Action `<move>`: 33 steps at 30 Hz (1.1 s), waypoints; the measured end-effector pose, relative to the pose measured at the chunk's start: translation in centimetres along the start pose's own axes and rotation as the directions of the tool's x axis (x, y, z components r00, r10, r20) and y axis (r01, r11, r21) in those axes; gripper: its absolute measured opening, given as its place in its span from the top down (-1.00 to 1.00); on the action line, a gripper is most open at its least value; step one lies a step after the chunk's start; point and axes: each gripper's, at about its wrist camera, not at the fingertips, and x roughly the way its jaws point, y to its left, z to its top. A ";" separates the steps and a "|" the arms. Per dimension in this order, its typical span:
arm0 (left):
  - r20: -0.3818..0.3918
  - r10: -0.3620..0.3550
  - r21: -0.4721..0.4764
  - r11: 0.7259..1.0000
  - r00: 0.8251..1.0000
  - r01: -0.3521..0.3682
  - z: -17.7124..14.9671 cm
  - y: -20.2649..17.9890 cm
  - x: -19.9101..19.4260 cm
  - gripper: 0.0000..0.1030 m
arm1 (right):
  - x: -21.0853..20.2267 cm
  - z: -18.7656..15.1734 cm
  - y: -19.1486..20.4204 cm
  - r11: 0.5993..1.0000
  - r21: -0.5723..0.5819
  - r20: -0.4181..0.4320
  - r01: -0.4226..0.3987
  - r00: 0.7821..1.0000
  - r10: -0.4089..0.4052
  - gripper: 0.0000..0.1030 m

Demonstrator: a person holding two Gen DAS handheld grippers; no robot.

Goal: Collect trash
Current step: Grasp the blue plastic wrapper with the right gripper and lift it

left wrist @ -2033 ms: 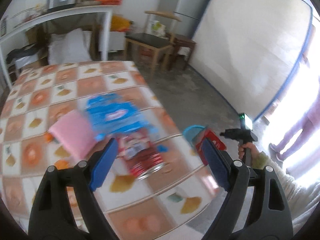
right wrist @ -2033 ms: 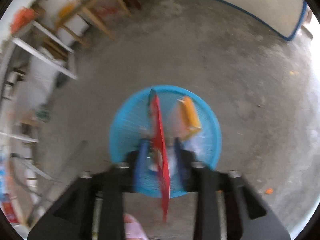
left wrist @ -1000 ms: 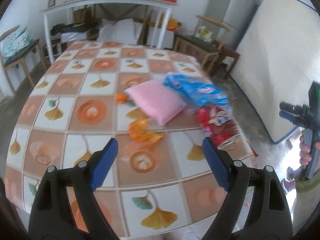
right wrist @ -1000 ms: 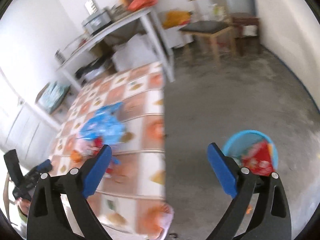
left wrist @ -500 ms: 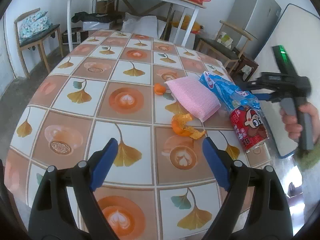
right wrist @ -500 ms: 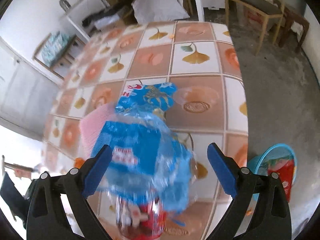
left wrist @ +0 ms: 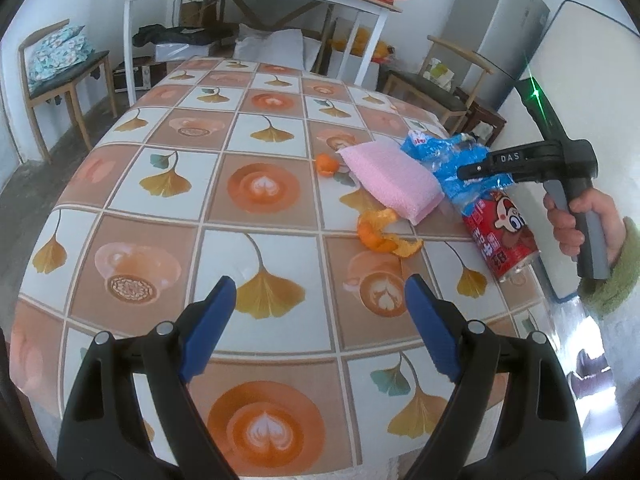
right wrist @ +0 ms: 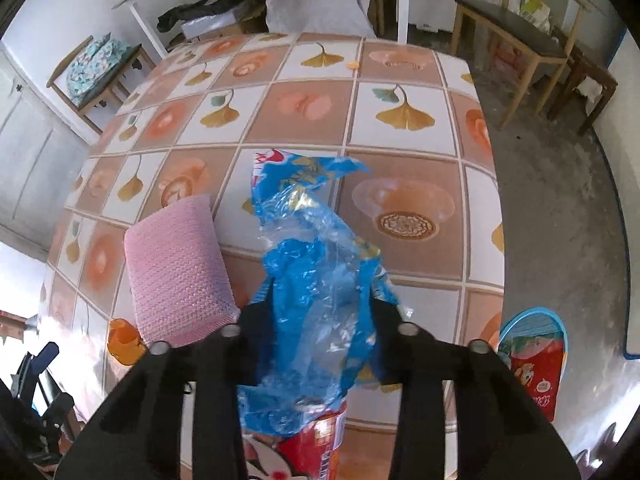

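Under both cameras I see the tabletop with a cloth of orange and white squares and leaf prints, standing in a room with a grey concrete floor. On its right part lies the blue plastic wrapper, crumpled and partly transparent. My right tool has just been closing its jaws, and now the two black fingers press on this wrapper from both sides, so the tool holds it. In the left wrist view the same tool reaches over the wrapper, with a hand in a green sleeve on its grey handle. Just below the wrapper and touching it lies a red can with a cartoon face, on its side near the table edge. Beside the wrapper on the other side is a pink sponge, flat on the cloth. Near the sponge lie pieces of orange peel, and one small piece is further back. My left tool hangs over the near part of the tabletop with its blue pads wide apart and nothing between them. On the floor next to the table stands a blue basket with a red package inside it.
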 end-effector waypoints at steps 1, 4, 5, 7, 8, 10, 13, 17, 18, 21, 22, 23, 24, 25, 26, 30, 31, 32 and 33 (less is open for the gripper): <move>0.000 -0.006 0.002 1.000 1.000 0.006 0.0 0.1 0.0 -0.59 | -0.1 0.0 0.0 1.000 0.001 0.007 -0.001 1.000 0.001 0.58; -0.002 -0.021 0.006 1.000 1.000 0.021 0.1 0.2 -0.1 -0.59 | -0.5 -0.1 0.0 1.000 0.007 0.034 -0.005 0.999 0.005 0.77; -0.003 -0.029 0.003 1.000 1.000 0.029 0.2 0.3 -0.1 -0.59 | -0.8 -0.1 -0.1 1.000 0.009 0.048 -0.008 0.999 0.008 0.78; -0.006 -0.041 -0.001 0.999 0.999 0.041 0.4 0.3 0.0 -0.59 | -1.2 -0.1 -0.1 1.000 0.010 0.068 -0.018 0.998 0.017 0.82; -0.007 -0.052 -0.002 0.999 0.999 0.052 0.6 0.2 0.0 -0.59 | -1.4 -0.1 -0.2 0.999 0.012 0.077 -0.030 0.997 0.029 0.82; -0.018 -0.070 -0.001 0.998 0.997 0.070 0.9 0.1 0.3 -0.59 | -1.4 -0.1 -0.4 0.999 0.020 0.085 -0.044 0.995 0.042 0.82; -0.040 -0.084 0.007 0.996 0.996 0.084 1.4 -0.2 1.1 -0.59 | -0.8 -0.2 -0.8 0.995 0.035 0.084 -0.098 0.992 0.095 0.82; -0.072 -0.091 0.003 0.996 0.993 0.091 2.2 -0.7 2.7 -0.53 | 0.4 -0.1 -1.2 0.993 0.034 0.070 -0.110 0.992 0.108 0.71; -0.076 -0.089 0.002 0.996 0.993 0.089 2.4 -0.7 2.9 -0.53 | 0.6 -0.1 -1.3 0.993 0.034 0.069 -0.112 0.992 0.109 0.55; -0.083 -0.086 0.000 0.996 0.993 0.086 2.7 -0.9 3.5 -0.50 | 0.4 -0.4 -1.8 0.994 0.037 0.093 -0.105 0.991 0.101 0.02; -0.084 -0.086 0.003 0.996 0.993 0.087 2.9 -1.0 3.7 -0.50 | 0.2 -0.4 -2.0 0.993 0.039 0.097 -0.111 0.990 0.107 -0.07; -0.083 -0.086 0.005 0.996 0.993 0.087 3.0 -1.1 3.8 -0.50 | 0.0 -0.6 -2.2 0.991 0.040 0.100 -0.124 0.988 0.120 -0.11; -0.084 -0.085 0.007 0.996 0.993 0.086 3.1 -1.2 3.9 -0.50 | -0.4 -0.7 -2.4 0.990 0.038 0.105 -0.137 0.986 0.133 -0.20; -0.085 -0.085 0.008 0.996 0.993 0.086 3.1 -1.2 3.9 -0.50 | -0.8 -0.9 -2.7 0.989 0.040 0.112 -0.139 0.985 0.134 -0.26; -0.086 -0.084 0.009 0.996 0.993 0.085 3.1 -1.3 4.1 -0.50 | -1.4 -1.2 -3.1 0.989 0.048 0.124 -0.142 0.983 0.135 -0.28; -0.087 -0.086 0.007 0.996 0.992 0.087 3.3 -1.2 4.2 -0.47 | -3.1 -2.4 -4.9 0.976 0.099 0.155 -0.193 0.972 0.177 -0.33; -0.089 -0.086 0.007 0.996 0.992 0.087 3.3 -1.2 4.2 -0.44 | -3.6 -3.0 -5.3 0.973 0.115 0.168 -0.202 0.969 0.181 -0.34; -0.094 -0.086 0.006 0.996 0.992 0.087 3.3 -1.2 4.3 -0.42 | -4.0 -3.5 -5.5 0.971 0.121 0.178 -0.208 0.967 0.185 -0.34; -0.097 -0.088 0.005 0.996 0.991 0.089 3.4 -1.2 4.5 -0.41 | -4.4 -4.2 -5.8 0.969 0.125 0.190 -0.215 0.963 0.189 -0.37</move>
